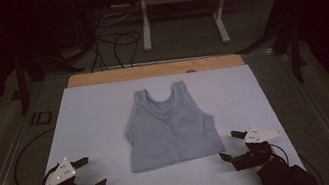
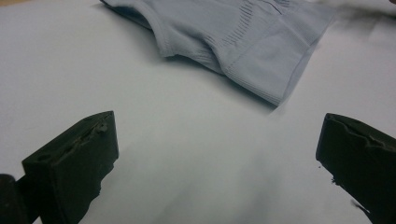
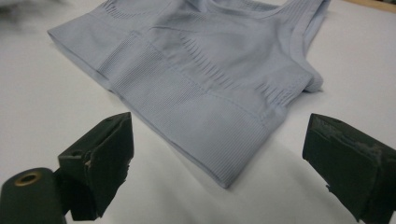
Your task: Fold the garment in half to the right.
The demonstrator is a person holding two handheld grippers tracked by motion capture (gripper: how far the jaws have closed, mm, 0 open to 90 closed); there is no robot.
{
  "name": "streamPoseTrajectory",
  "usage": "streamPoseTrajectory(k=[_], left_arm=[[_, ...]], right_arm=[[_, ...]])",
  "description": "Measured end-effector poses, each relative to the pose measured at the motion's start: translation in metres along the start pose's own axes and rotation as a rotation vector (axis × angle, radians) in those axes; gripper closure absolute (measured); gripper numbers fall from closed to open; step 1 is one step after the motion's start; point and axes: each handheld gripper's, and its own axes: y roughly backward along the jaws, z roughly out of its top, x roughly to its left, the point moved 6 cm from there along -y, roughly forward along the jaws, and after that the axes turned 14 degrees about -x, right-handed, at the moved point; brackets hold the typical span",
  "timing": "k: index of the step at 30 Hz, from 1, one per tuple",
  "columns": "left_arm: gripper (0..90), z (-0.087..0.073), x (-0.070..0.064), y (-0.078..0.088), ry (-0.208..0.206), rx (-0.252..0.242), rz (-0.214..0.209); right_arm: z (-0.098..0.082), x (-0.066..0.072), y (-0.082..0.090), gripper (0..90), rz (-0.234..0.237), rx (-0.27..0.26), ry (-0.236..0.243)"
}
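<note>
A pale blue-grey ribbed crop top [image 1: 171, 127] lies flat in the middle of the white table cover [image 1: 96, 119], straps away from me, hem toward me. My left gripper [image 1: 90, 174] rests near the front left corner, open, nothing between its jaws. In the left gripper view the top's lower corner [image 2: 275, 88] lies ahead, apart from the open gripper [image 2: 217, 154]. My right gripper [image 1: 229, 145] sits just right of the hem's near right corner, open. In the right gripper view that hem corner [image 3: 224, 172] lies between and just beyond the open gripper [image 3: 217, 163], untouched.
A wooden strip [image 1: 153, 70] edges the table's far side. Beyond it on the dark floor stand a white metal frame [image 1: 184, 8] and loose cables [image 1: 114, 45]. Metal rails [image 1: 7, 164] run along both sides of the table.
</note>
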Motion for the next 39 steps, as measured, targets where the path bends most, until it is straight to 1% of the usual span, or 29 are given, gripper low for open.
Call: streamPoseTrajectory(k=[1, 4, 7, 10, 13, 14, 16, 19, 21, 22, 23, 24, 25, 26, 28, 29, 30, 31, 32, 33, 34, 35, 36, 37, 38, 39], left_arm=[[0.0, 0.000, 0.000, 0.000, -0.006, -0.003, 0.001], [0.0, 0.001, -0.001, -0.001, -0.005, -0.002, -0.002], [0.0, 0.001, -0.002, -0.001, -0.005, 0.010, -0.004], [0.0, 0.002, -0.002, -0.001, -0.004, 0.006, -0.007], [0.0, 0.002, -0.004, -0.001, -0.007, 0.005, -0.012], [0.0, 0.002, -0.005, -0.002, -0.001, 0.007, -0.017], [0.0, 0.003, -0.006, -0.002, -0.004, 0.012, -0.021], [0.0, 0.006, -0.008, -0.002, 0.002, 0.005, -0.027], [0.0, 0.008, -0.010, -0.002, -0.002, 0.005, -0.029], [0.0, 0.009, -0.011, -0.002, -0.010, 0.007, -0.031], [0.0, 0.010, -0.012, -0.002, -0.007, 0.007, -0.031], [0.0, 0.012, -0.013, -0.003, -0.014, 0.006, -0.036], [0.0, 0.014, -0.015, -0.003, -0.012, 0.007, -0.041], [0.0, 0.016, -0.016, -0.004, -0.010, 0.005, -0.047], [0.0, 0.021, -0.020, -0.006, -0.016, 0.005, -0.057], [0.0, 0.024, -0.021, -0.006, -0.019, 0.003, -0.064], [0.0, 0.027, -0.023, -0.007, -0.018, 0.000, -0.073], [0.0, 0.030, -0.025, -0.008, -0.019, -0.002, -0.081], [0.0, 0.034, -0.026, -0.008, -0.026, -0.003, -0.085], [0.0, 0.037, -0.027, -0.009, -0.032, 0.002, -0.089], [0.0, 0.040, -0.028, -0.009, -0.043, 0.005, -0.094], [0.0, 0.043, -0.029, -0.010, -0.051, 0.007, -0.097], [0.0, 0.047, -0.030, -0.010, -0.057, 0.007, -0.101], [0.0, 0.050, -0.031, -0.010, -0.061, 0.006, -0.107], [0.0, 0.054, -0.031, -0.010, -0.067, 0.004, -0.107], [0.0, 0.057, -0.032, -0.011, -0.072, 0.001, -0.108]], right_arm=[[0.000, 0.000, 0.000, 9.0, 0.000, 0.000, 0.000], [0.001, 0.000, 0.001, 9.1, -0.003, -0.007, 0.009], [0.002, 0.001, 0.002, 9.0, 0.001, -0.004, 0.008], [0.002, 0.002, 0.002, 9.0, 0.012, -0.007, 0.001], [0.004, 0.003, 0.003, 9.0, 0.010, -0.016, -0.002], [0.005, 0.003, 0.004, 9.1, 0.009, -0.019, -0.004], [0.009, 0.006, 0.005, 9.1, 0.013, -0.023, -0.001], [0.011, 0.007, 0.005, 9.1, 0.012, -0.025, 0.001], [0.014, 0.009, 0.005, 9.1, 0.021, -0.030, -0.007], [0.016, 0.010, 0.006, 9.1, 0.022, -0.031, -0.004], [0.018, 0.011, 0.006, 9.1, 0.024, -0.034, 0.002], [0.020, 0.013, 0.005, 9.0, 0.030, -0.037, 0.000], [0.028, 0.016, 0.006, 9.1, 0.041, -0.055, -0.004], [0.028, 0.016, 0.006, 9.1, 0.041, -0.055, -0.004], [0.037, 0.018, 0.006, 9.1, 0.041, -0.070, 0.004], [0.047, 0.017, 0.006, 9.1, 0.043, -0.085, 0.020], [0.047, 0.017, 0.006, 9.1, 0.043, -0.085, 0.020], [0.052, 0.017, 0.006, 9.1, 0.043, -0.086, 0.026], [0.062, 0.015, 0.004, 9.1, 0.042, -0.097, 0.036], [0.062, 0.015, 0.004, 9.1, 0.042, -0.097, 0.036], [0.067, 0.015, 0.003, 9.1, 0.045, -0.102, 0.041], [0.078, 0.013, -0.001, 9.1, 0.052, -0.111, 0.056], [0.078, 0.013, -0.001, 9.1, 0.052, -0.111, 0.056], [0.083, 0.013, -0.004, 9.1, 0.052, -0.108, 0.061], [0.095, 0.012, -0.008, 9.1, 0.057, -0.119, 0.082], [0.095, 0.012, -0.008, 9.1, 0.057, -0.119, 0.082]])
